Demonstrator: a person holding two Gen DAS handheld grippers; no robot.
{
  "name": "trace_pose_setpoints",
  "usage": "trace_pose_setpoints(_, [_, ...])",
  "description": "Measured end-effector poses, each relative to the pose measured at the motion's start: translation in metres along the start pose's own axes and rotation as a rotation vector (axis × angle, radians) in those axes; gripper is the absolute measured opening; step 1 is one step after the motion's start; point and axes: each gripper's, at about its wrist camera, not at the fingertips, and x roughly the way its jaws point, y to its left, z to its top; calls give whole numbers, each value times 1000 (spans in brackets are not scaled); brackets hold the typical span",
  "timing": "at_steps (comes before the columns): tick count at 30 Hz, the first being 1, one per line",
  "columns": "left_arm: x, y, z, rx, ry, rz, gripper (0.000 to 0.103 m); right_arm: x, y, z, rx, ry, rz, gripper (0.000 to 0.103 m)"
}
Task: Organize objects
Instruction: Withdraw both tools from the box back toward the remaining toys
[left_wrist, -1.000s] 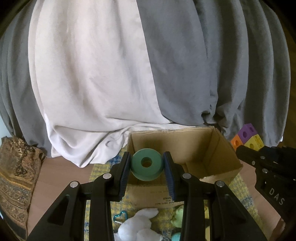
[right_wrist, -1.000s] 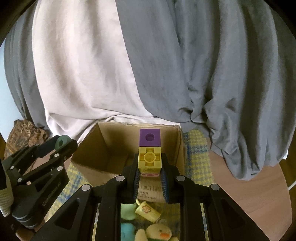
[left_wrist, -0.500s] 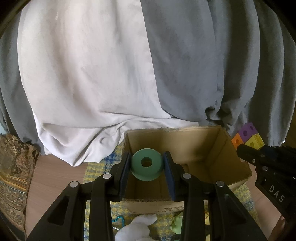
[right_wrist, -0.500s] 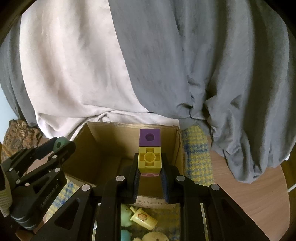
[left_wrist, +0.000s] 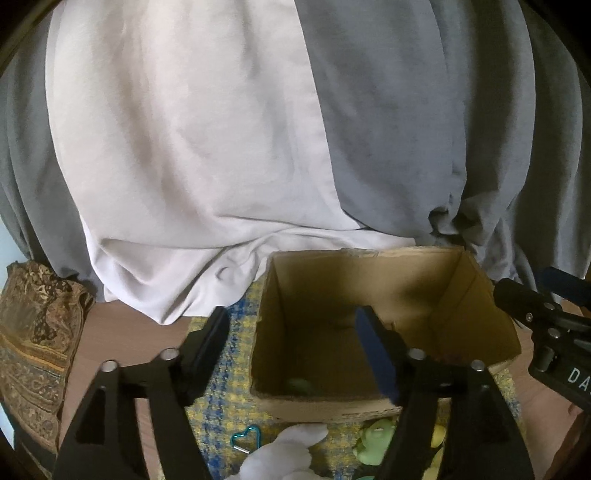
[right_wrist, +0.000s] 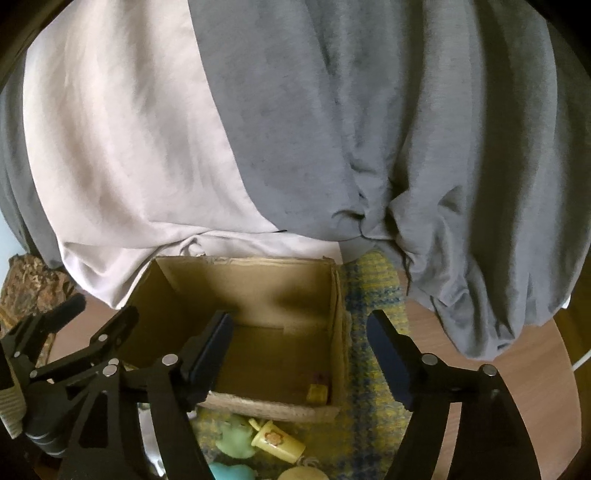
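Note:
An open cardboard box (left_wrist: 325, 404) stands on a yellow-blue mat (left_wrist: 221, 402); it also shows in the right wrist view (right_wrist: 280, 408). My left gripper (left_wrist: 295, 343) is open and empty above the box's near left part. The green ring (left_wrist: 301, 386) lies inside the box by its front wall. My right gripper (right_wrist: 299, 347) is open and empty above the box's right side. The yellow and purple blocks (right_wrist: 318, 389) lie inside the box at its front right corner.
Loose toys lie on the mat in front of the box: a white plush (left_wrist: 288, 450), a teal heart clip (left_wrist: 245, 441), a green toy (left_wrist: 375, 443), a yellow toy cup (right_wrist: 277, 441). Grey and white drapes (left_wrist: 221, 147) hang behind. A patterned cushion (left_wrist: 33, 332) lies left.
Both grippers opened. The green ring dropped from my left gripper into the box, and the yellow and purple blocks dropped from my right gripper into it. Both grippers moved forward over the box.

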Motion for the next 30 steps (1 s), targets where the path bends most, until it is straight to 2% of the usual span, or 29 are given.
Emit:
trace_pose_setpoints(10, [-16, 5, -1, -3, -27, 71, 84, -11, -3, -3, 13, -8, -10, 79])
trace_pose_setpoints(12, [-19, 6, -2, -5, -27, 73, 86, -13, -2, -4, 12, -9, -12, 79])
trace_pose_setpoints(16, [-22, 9, -7, -13, -25, 76, 87, -20, -3, -7, 17, -16, -18, 87])
trace_pose_setpoints(20, [-27, 11, -13, -24, -26, 79, 88, -27, -5, -11, 27, -27, -23, 88])
trace_pose_setpoints(30, [-45, 18, -30, -39, -56, 112, 100, -40, -1, -28, 20, -30, -18, 93])
